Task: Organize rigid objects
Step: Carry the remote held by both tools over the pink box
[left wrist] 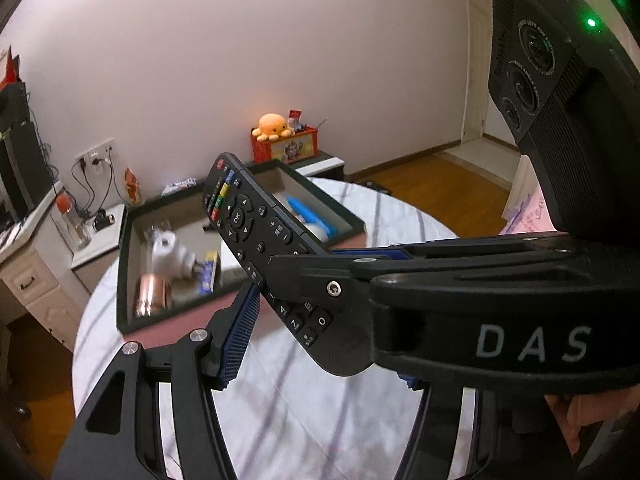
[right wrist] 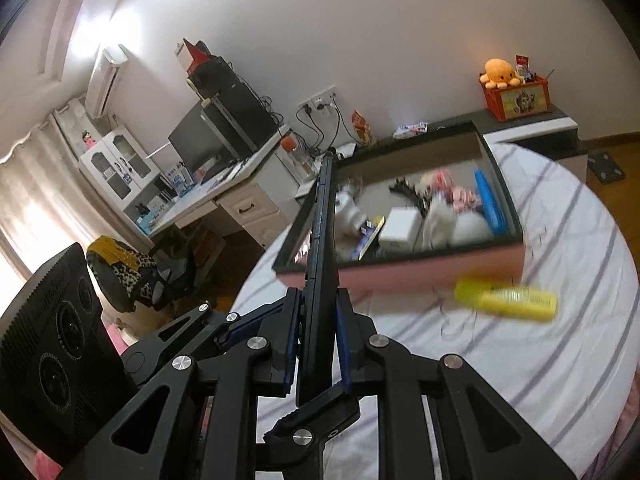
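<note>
1. A remote is hanging in the air before an open box, with the right gripper closing its jaws on the remote's near end.
2. The box is sitting on a bed, holding a heap of small items.
3. A tube is lying on the bed just before the box.
4. A desk is standing left of the bed.
</note>
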{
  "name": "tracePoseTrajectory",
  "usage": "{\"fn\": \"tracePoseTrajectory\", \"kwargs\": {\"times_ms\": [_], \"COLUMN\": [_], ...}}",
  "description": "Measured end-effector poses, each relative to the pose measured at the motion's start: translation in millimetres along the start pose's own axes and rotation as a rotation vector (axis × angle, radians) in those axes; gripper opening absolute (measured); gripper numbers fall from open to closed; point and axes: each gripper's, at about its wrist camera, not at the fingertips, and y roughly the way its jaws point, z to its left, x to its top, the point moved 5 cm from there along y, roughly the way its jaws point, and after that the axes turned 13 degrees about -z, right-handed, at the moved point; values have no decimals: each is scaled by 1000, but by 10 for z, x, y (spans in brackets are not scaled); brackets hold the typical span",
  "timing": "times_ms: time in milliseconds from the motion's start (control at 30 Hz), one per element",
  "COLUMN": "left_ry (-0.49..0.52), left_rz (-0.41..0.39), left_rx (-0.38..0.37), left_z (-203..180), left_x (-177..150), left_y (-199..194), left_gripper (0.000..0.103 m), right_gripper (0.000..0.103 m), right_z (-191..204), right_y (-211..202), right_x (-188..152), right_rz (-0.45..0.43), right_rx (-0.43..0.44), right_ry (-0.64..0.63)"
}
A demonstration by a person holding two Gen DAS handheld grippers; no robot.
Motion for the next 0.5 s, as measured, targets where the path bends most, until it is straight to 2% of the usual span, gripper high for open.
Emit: {"fn": "tracePoseTrajectory", "kwargs": {"times_ms": [233,500], "left_ry": [-21,-87], "left_rz": [31,105], "left_rx": [-14,-6], "left_z": [344,800], "left_x": [237,169], "left_y": [488,1117], "left_gripper": [62,62], "right_gripper": [17,17], "right_z": [-143,-397], "right_y": [430,1069], "right_x": [369,539], "right_rz": [2,71], "right_rx": [-8,-36], "right_ry": [0,-7]}}
